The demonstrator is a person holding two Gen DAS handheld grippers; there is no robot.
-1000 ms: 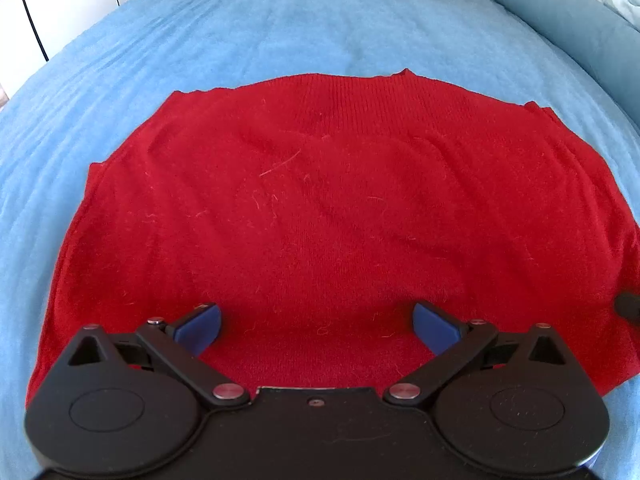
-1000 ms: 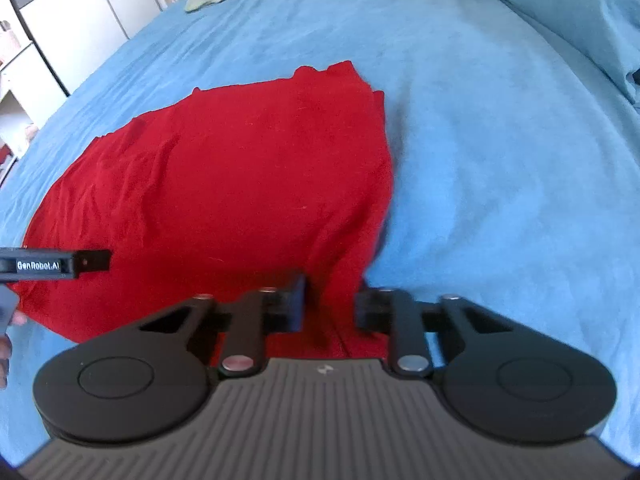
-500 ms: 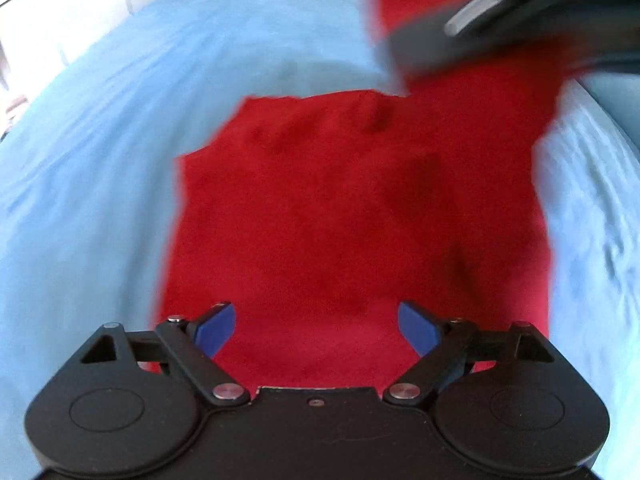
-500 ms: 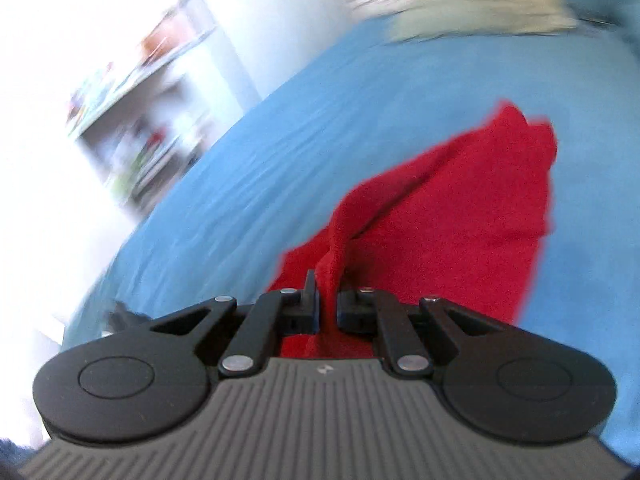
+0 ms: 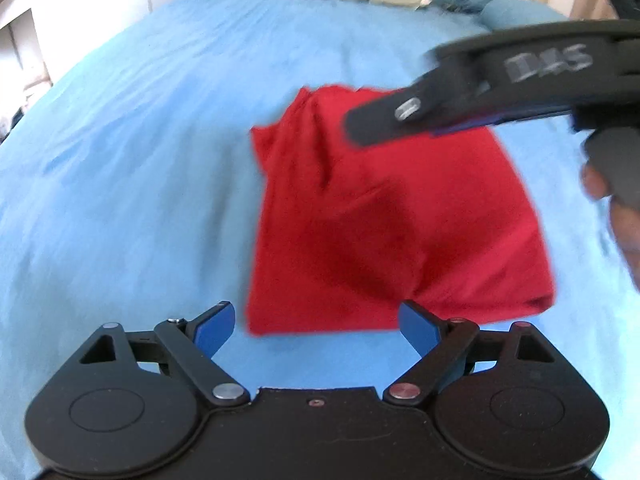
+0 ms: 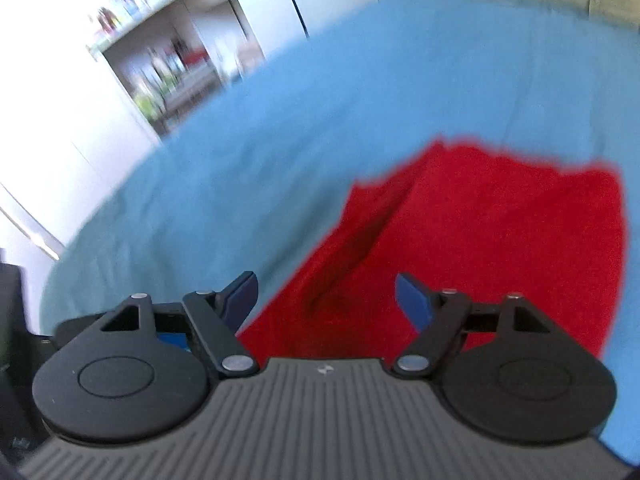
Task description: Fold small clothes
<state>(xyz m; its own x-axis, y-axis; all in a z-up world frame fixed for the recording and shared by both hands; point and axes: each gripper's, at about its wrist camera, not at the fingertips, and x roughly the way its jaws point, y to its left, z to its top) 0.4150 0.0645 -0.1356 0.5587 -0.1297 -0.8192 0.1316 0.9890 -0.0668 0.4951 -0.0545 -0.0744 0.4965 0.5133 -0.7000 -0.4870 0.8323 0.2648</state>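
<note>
The red garment (image 5: 384,232) lay folded on the blue bedspread (image 5: 120,160), at twelve o'clock from the left gripper (image 5: 316,330); both it and the right gripper (image 6: 326,300) had jaws spread apart, holding nothing

Blurred "DAS" lettering on right gripper (image 5: 520,92) body.
</note>
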